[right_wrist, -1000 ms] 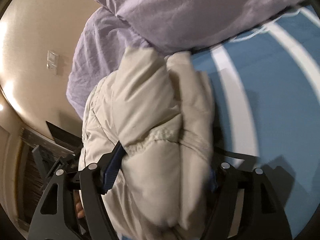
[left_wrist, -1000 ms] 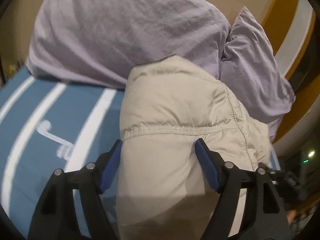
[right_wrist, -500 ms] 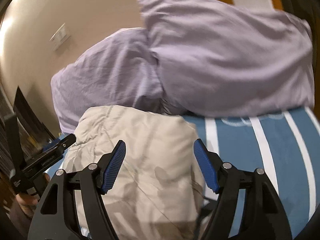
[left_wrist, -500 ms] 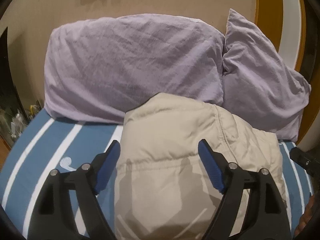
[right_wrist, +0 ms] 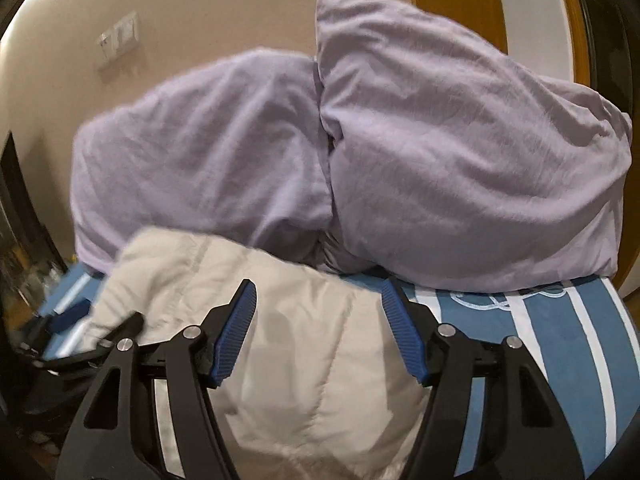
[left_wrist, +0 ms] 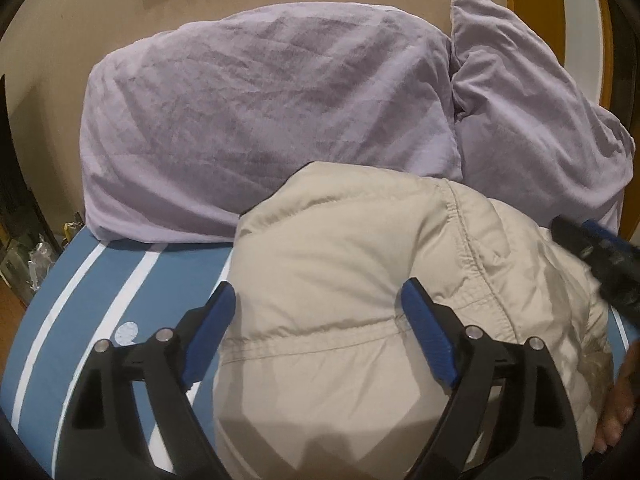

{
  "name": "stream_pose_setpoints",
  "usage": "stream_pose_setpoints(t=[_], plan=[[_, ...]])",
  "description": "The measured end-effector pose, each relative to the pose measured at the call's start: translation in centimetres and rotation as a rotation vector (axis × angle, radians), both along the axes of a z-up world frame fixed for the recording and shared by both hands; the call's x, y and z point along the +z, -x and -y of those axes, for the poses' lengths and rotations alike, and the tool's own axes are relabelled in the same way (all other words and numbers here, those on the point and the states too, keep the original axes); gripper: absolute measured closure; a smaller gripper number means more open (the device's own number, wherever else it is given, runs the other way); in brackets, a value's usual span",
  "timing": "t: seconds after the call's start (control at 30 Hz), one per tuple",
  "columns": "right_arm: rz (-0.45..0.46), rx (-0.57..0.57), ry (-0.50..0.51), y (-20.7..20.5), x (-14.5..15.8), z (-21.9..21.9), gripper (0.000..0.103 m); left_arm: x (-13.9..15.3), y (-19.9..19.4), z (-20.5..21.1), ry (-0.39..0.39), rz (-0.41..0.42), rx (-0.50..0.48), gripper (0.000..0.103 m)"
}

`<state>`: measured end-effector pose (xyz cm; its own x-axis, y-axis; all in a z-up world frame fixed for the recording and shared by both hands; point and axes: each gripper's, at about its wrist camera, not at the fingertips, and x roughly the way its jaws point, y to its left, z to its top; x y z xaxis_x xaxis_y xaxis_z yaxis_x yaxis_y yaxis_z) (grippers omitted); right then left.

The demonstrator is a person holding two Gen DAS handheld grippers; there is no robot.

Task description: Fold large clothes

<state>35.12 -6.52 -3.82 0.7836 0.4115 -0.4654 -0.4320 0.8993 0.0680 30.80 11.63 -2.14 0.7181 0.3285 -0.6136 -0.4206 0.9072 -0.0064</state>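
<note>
A folded beige puffer jacket lies as a thick bundle on the blue bed cover with white stripes, its far end against the purple pillows. My left gripper hovers over the jacket's near left part. Its jaws are opening, the blue pads stand wide beside the bundle, and they do not press it. My right gripper is held above the jacket near its right edge. Its jaws are closing a little with nothing pinched between them. Each gripper also shows at the edge of the other's view.
Two purple pillows lean on the beige wall at the head of the bed. A wall switch plate is above them. A hand shows at the lower right. Dark furniture stands left of the bed.
Both grippers have let go of the jacket bundle and drawn back from it. The right one rose and rolled level. The jacket now rests flat on the bed.
</note>
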Motion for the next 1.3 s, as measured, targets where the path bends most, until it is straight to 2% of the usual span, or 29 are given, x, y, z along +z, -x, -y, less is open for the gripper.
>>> stream_pose_setpoints(t=[0.03,0.13,0.33,0.67,1.3], plan=[[-0.015,-0.001,0.019,-0.4,-0.7,-0.2,0.040,-0.1,0.0,0.0,0.001,0.003,-0.008,0.017],[-0.042,-0.006,0.038,-1.1,-2.7,-0.2,0.040,-0.4,-0.2,0.2,0.007,0.011,-0.025,0.015],[-0.029,-0.006,0.055,-1.2,-3.8,-0.3,0.040,-1.2,-0.4,0.3,0.011,0.024,-0.026,0.010],[-0.047,-0.007,0.013,-2.0,-5.4,-0.3,0.037,-2.1,-0.6,0.1,0.043,0.033,-0.022,0.005],[-0.087,-0.003,-0.017,-2.6,-6.2,-0.3,0.035,-2.6,-1.1,0.0,0.032,0.033,-0.016,0.002]])
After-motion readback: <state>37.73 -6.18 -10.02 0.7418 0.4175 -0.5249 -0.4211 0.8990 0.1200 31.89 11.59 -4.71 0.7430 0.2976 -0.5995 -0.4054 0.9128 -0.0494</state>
